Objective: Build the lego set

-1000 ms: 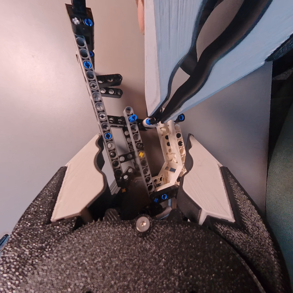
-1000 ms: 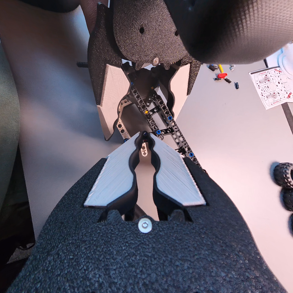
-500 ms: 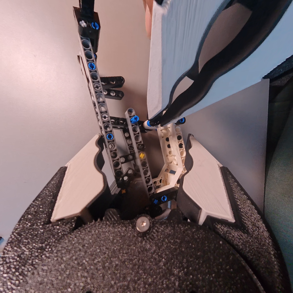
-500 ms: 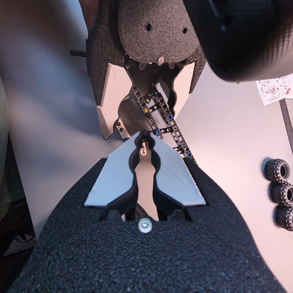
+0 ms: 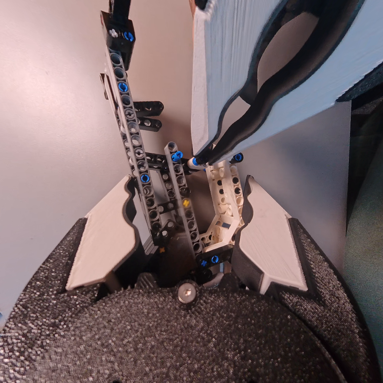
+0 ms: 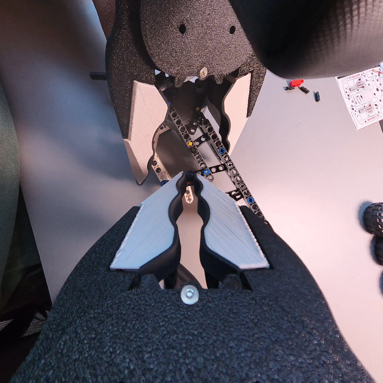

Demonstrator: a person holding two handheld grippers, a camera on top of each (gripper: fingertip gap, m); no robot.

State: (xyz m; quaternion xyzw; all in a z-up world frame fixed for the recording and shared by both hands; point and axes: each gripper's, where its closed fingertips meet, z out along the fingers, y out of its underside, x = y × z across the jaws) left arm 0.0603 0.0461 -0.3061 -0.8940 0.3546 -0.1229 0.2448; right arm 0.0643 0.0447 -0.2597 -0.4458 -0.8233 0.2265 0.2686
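Table: pale, bare beside me. Lego frame, grey, black and white beams, wedged between the fingers of my left gripper, jaws clamped on its base. My right gripper, jaws nearly together, pinches a small white connector at the frame's white end. Tyres lie at the right edge.

No readable text anywhere. Only printed item: sticker sheet with red-and-white graphics on the bench, right of the loose red piece; print too small.
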